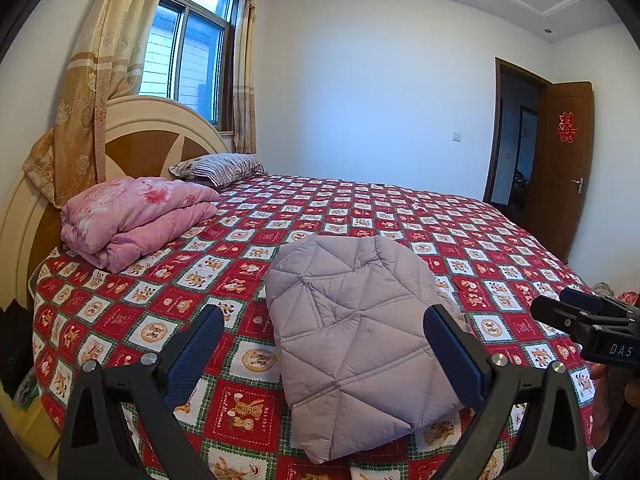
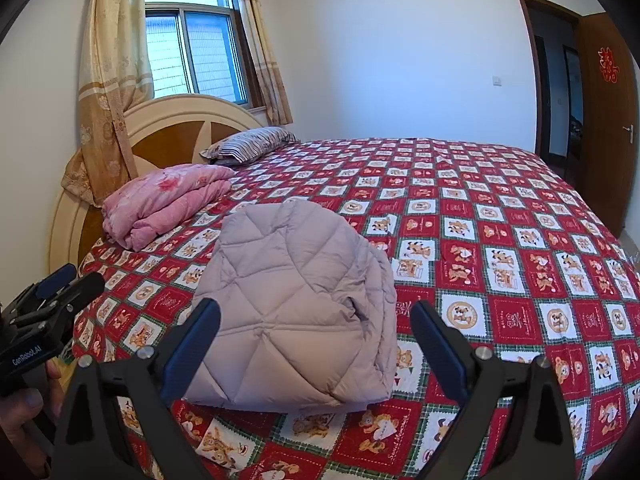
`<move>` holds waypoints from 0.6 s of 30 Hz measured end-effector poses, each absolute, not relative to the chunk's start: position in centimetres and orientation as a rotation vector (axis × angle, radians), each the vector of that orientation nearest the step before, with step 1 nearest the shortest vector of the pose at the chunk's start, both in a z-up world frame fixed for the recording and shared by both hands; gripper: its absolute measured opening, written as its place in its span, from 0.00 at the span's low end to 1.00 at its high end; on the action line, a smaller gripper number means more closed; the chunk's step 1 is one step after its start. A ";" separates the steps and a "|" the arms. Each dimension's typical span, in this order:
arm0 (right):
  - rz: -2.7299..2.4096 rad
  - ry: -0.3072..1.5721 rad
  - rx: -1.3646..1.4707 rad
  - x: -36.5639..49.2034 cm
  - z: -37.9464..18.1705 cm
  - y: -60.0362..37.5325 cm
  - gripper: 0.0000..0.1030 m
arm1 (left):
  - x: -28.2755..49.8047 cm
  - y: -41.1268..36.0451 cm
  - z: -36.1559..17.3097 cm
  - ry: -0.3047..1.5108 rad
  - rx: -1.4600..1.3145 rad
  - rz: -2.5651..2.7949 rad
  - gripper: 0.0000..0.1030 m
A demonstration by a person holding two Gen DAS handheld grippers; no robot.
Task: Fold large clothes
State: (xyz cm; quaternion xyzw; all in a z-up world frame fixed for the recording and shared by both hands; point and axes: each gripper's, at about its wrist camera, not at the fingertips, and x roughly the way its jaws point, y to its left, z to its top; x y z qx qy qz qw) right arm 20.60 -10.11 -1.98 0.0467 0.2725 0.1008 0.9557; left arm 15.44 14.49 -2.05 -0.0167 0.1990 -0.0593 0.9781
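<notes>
A large bed (image 1: 500,248) fills most of both views, covered by a red, white and green patchwork bedspread (image 2: 500,240) printed with small bears. A folded, quilted, pale grey-lilac padded jacket (image 1: 360,332) lies flat on the near part of the bedspread, in a compact rectangle.

The left gripper (image 1: 324,344) is held above the near edge of the bed with its two blue-padded fingers (image 1: 196,348) spread wide apart, gripping nothing. The jacket lies ahead of and between those fingers, and the right-hand finger overlaps the jacket's right edge in this view; whether it touches the cloth cannot be told.

The right gripper (image 2: 316,340) is likewise spread wide and holds nothing. In its own view the jacket (image 2: 292,300) sits ahead, shifted toward its left finger, whose tip overlaps the jacket's near left corner. Bare bedspread lies beneath the right finger.

Each gripper shows at the edge of the other's view, the two held side by side and apart.

Well beyond the jacket, toward the cream and brown headboard (image 1: 148,140), lies a folded pink floral quilt (image 1: 136,216). Farther along the headboard rests a striped pillow (image 2: 252,144). Gold patterned curtains (image 1: 92,80) frame a window (image 2: 188,40) behind the headboard. An open brown door (image 1: 568,160) stands at the far right.
</notes>
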 end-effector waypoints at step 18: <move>0.199 0.557 0.100 20.4 -2.2 -9.4 0.95 | 15.9 14.5 -2.7 0.445 -0.044 -0.097 0.97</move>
